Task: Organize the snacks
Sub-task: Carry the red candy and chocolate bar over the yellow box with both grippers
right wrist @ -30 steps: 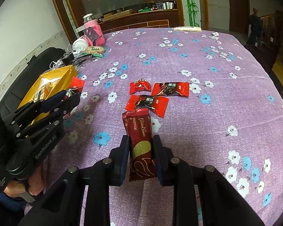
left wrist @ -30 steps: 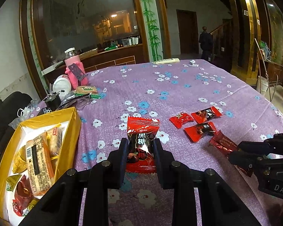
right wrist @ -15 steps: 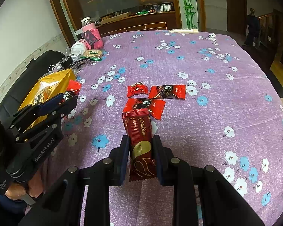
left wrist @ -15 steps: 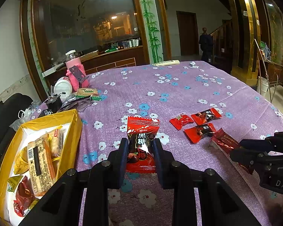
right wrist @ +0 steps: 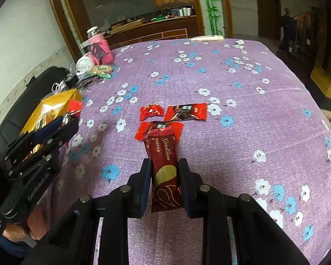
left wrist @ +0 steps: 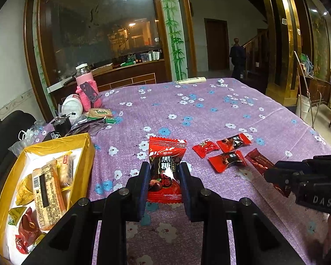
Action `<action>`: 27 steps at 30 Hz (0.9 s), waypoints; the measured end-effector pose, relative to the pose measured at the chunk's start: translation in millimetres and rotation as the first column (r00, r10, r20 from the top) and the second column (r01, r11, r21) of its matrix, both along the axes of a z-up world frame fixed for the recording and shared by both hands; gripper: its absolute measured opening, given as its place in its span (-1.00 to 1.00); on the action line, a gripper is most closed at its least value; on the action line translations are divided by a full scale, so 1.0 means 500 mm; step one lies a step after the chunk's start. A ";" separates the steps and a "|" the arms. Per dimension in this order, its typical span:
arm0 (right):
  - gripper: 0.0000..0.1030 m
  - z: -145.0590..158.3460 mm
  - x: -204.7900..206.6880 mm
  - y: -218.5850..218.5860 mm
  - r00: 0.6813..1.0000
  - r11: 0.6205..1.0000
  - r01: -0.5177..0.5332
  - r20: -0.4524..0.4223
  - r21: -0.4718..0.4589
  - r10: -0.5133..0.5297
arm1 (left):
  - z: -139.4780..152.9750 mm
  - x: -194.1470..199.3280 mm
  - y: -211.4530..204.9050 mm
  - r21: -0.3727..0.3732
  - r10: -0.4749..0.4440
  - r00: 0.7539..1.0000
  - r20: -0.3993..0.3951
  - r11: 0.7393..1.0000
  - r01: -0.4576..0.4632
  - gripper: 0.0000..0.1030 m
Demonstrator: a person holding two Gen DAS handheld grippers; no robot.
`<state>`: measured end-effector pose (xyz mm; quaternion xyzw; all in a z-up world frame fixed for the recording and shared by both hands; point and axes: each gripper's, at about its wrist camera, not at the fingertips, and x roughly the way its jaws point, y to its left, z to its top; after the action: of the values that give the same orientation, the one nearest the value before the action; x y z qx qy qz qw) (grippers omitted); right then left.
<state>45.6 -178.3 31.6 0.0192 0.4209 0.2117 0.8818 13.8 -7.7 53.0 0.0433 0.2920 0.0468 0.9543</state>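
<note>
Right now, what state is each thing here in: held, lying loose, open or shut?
Left hand-held gripper: shut on red candy packet.
Right hand-held gripper: shut on dark red wafer bar.
Three small red candies: lying loose on purple tablecloth.
Yellow box: open, snacks inside.
Pink-sleeved jar: upright, lid on.

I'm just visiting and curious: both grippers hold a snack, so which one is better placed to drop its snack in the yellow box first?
Probably the left gripper: its red candy packet sits beside the yellow box, while the right gripper is farther off.
</note>
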 end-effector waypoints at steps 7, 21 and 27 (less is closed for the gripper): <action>-0.53 0.011 -0.028 -0.004 1.000 0.999 0.021 -0.020 0.034 -0.021 | 0.011 -0.030 -0.014 -0.006 -0.041 0.999 -0.007 0.999 0.040 -0.47; -0.53 0.031 -0.073 0.043 0.999 0.998 -0.034 -0.014 0.060 0.035 | 0.031 -0.069 0.019 -0.057 -0.028 1.000 -0.009 0.998 0.027 -0.47; -0.53 0.034 -0.079 0.058 0.999 0.996 -0.046 -0.014 0.070 0.047 | 0.034 -0.078 0.041 -0.069 -0.007 1.000 -0.007 0.998 0.006 -0.47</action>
<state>6.2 -149.4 48.8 0.0419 0.4206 0.2468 0.8720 -25.3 12.8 70.2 0.0115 0.2968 0.0334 0.9543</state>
